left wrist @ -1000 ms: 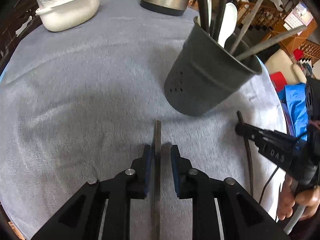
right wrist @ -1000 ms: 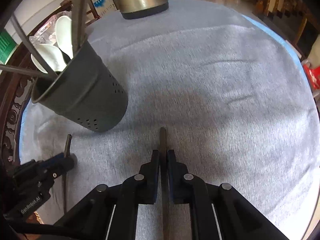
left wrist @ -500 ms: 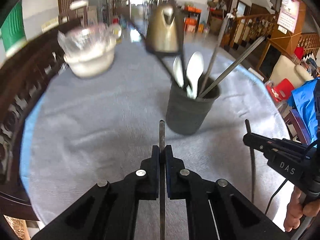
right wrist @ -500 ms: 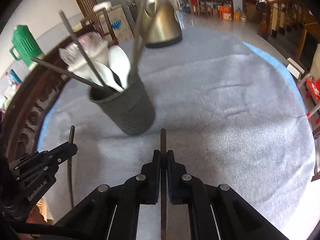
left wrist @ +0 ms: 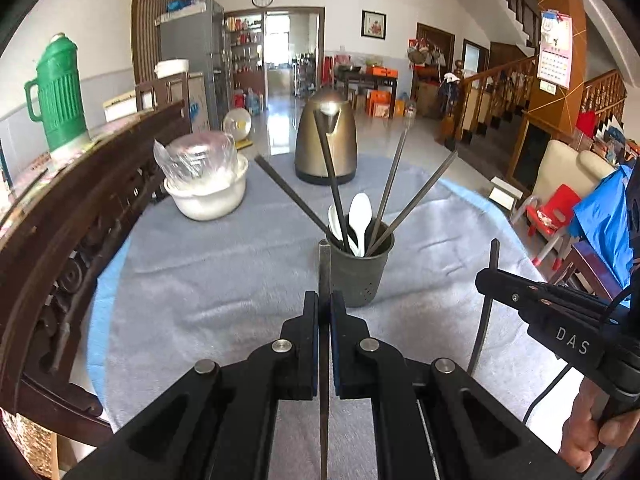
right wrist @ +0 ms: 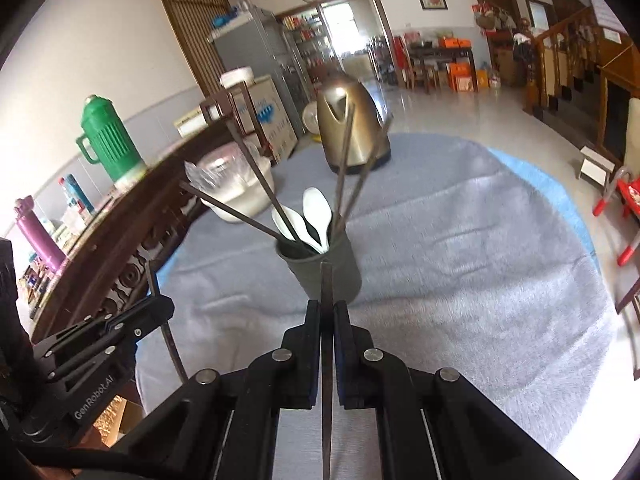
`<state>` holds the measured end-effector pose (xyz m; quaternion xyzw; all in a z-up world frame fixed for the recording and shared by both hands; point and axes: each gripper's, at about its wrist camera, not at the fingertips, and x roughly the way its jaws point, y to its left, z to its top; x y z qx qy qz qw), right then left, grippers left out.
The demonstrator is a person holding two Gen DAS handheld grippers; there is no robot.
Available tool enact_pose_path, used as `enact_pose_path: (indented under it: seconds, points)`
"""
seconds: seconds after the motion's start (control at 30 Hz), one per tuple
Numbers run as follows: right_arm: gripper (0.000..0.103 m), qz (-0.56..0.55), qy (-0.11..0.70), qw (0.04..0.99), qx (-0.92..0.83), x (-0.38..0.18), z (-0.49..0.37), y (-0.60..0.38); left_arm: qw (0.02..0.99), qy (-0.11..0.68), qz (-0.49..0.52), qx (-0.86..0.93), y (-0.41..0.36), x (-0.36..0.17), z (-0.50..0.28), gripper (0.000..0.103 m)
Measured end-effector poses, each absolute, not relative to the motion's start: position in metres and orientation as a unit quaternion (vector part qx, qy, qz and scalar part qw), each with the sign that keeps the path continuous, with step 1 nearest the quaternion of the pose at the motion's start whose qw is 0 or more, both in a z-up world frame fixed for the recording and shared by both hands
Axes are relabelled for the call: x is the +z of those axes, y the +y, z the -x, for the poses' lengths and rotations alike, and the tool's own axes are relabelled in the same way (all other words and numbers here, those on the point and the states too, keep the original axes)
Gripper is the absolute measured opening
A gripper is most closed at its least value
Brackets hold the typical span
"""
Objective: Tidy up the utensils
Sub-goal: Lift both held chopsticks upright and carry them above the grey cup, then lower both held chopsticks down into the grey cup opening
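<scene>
Nearest the left wrist camera, the left gripper (left wrist: 324,312) is clenched on a thin dark chopstick (left wrist: 324,276) that runs up between its pads and ends in front of the utensil holder (left wrist: 360,270). To its right, the right gripper (left wrist: 486,276) juts in from the side, gripped by a person's hand (left wrist: 588,436) at the near right edge, and it pinches a second chopstick (left wrist: 490,280) that stands almost upright through its tips. Seen from the right wrist view, that right gripper is likewise clamped on its chopstick, and the left gripper appears at the near left with its own stick crossing its tips. Both grippers hang above the grey cloth (left wrist: 224,272) that covers the round desk (left wrist: 102,280). Further off, near the middle of the desk, the dark holder stands upright and carries several long dark chopsticks (left wrist: 412,196) fanned outward, plus what look like two white spoons (left wrist: 360,216), though they overlap. Far left on the cloth sits a white bowl (left wrist: 208,196) with clear plastic wrapping (left wrist: 196,156) on top, and at the far edge stands a bronze kettle (left wrist: 326,140).
</scene>
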<state>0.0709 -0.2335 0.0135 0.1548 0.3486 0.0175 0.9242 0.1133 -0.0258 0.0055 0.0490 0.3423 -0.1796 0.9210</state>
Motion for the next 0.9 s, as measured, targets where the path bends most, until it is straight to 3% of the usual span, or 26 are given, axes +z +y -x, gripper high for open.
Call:
enact_pose_path:
  seconds: [0.9]
  points:
    - [0.006, -0.166, 0.267, 0.949, 0.029, 0.053, -0.029, -0.222, 0.939, 0.293, -0.027, -0.177, -0.019, 0.049, -0.082, 0.006]
